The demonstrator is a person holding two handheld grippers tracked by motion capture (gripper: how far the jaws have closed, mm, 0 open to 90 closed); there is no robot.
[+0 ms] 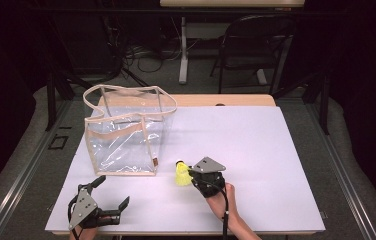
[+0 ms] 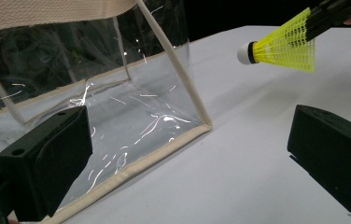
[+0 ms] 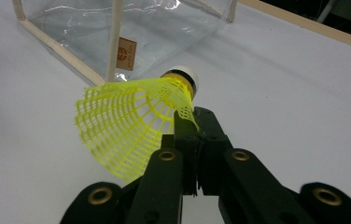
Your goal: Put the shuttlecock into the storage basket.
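Note:
A yellow shuttlecock (image 1: 181,174) with a white cork tip is pinched by its net skirt in my right gripper (image 1: 192,176), which is shut on it a little above the white table. Its skirt (image 3: 127,126) bulges to the left of the closed jaws, the cork (image 3: 183,77) pointing away toward the bag. In the left gripper view the shuttlecock (image 2: 285,44) hangs at upper right. A clear plastic bag (image 1: 126,131) with beige trim stands upright, mouth open, at the left. My left gripper (image 1: 110,194) rests open near the front left edge, nothing between its jaws.
The white table top (image 1: 256,145) has free room to the right. The bag's near bottom corner (image 2: 204,126) lies close in front of my left gripper. A folding chair (image 1: 256,47) and cables stand on the floor beyond the table.

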